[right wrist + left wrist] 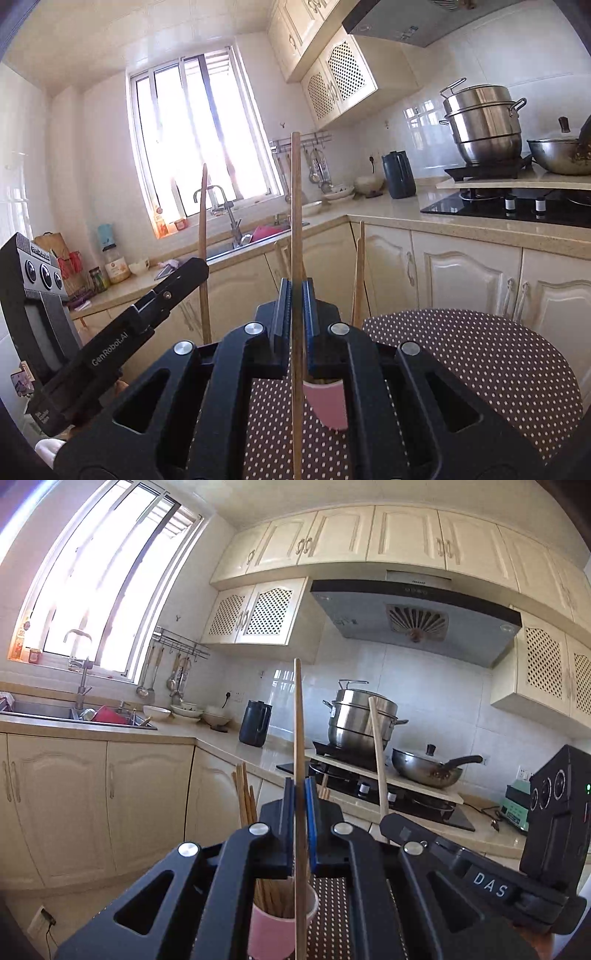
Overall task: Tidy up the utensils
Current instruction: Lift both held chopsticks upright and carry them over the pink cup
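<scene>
Left wrist view: a long, thin, pale wooden chopstick (298, 738) is held upright, clamped between the blue pads of the left gripper (299, 801), jaws closed down to the stick's width. Its lower end is seen in front of a pink cup (273, 928) full of more chopsticks (244, 797), standing on a brown dotted mat (332, 915). The right gripper (391, 821) is seen alongside, marked "DAS", with a second chopstick (378, 753) rising from it.

Right wrist view: the second chopstick (296, 221) is pinched upright in the right gripper (296, 306), jaws likewise nearly shut, just above the pink cup (327, 406) on the dotted mat (480, 354). "GenRobot.AI" is read on the left gripper (195, 269), where the first chopstick (203, 251) is held.
</scene>
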The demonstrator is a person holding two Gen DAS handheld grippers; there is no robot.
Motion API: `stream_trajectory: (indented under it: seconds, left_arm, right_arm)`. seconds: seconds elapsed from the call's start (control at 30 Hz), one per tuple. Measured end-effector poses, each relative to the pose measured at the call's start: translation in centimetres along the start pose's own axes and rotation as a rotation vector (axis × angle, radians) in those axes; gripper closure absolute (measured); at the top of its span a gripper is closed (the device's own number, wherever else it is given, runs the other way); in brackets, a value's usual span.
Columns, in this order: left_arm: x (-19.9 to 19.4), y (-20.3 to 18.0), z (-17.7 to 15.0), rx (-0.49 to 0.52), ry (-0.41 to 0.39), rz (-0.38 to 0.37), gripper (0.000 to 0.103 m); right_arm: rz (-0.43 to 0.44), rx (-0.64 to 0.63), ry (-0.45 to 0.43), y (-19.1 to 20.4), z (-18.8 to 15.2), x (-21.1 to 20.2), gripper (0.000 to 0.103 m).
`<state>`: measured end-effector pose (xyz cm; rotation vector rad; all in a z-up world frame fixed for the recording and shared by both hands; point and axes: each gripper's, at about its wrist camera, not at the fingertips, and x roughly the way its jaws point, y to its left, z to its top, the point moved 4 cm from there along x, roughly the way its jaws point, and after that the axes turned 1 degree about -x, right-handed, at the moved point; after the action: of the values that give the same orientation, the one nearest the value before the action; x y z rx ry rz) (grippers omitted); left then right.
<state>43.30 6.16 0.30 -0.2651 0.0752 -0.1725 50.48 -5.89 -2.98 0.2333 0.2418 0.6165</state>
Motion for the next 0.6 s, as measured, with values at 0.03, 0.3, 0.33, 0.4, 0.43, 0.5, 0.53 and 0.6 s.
stream_trajectory:
  seconds: [0.03,0.3,0.33,0.4,0.43,0.5,0.53,0.6]
  left_arm:
    - [0.5,0.2,0.1,-0.005,-0.004,0.000,0.097]
    - [5.0,1.8,1.2,-0.056,-0.057,0.001,0.097]
    - [5.6,2.0,1.2,-0.060,-0.062,0.001,0.097]
    - [6.4,2.1,1.1,-0.053,-0.070,0.013,0.097]
    - [7.0,2.2,1.0,-0.050,-0.075,0.019,0.097]
    - [8.1,2.4,0.7,-0.059,-0.069,0.022,0.097]
    - [8.5,2.5,0.6,-0.059,-0.069,0.026,0.097]
    - [9.4,2.8,0.1,-0.065,-0.062,0.037,0.097]
  right_arm:
    - [0.000,0.001,-0.012,-0.2,0.1,0.5,0.097]
    - [0.009,0.012,-0.100,-1.8,1.2,4.5,0.097]
    - [0.005,0.010,-0.111,-2.0,1.3,4.8,0.097]
    - [0.004,0.012,-0.127,-2.3,1.4,5.5,0.097]
    - [0.001,0.011,-0.130,-2.5,1.4,5.8,0.097]
    - [-0.010,-0.003,-0.133,-2.7,1.1,6.4,0.096]
    - [-0.013,-0.008,-0.133,-2.8,1.0,6.7,0.096]
    - [-0.023,-0.027,-0.133,-2.8,0.7,7.2,0.096]
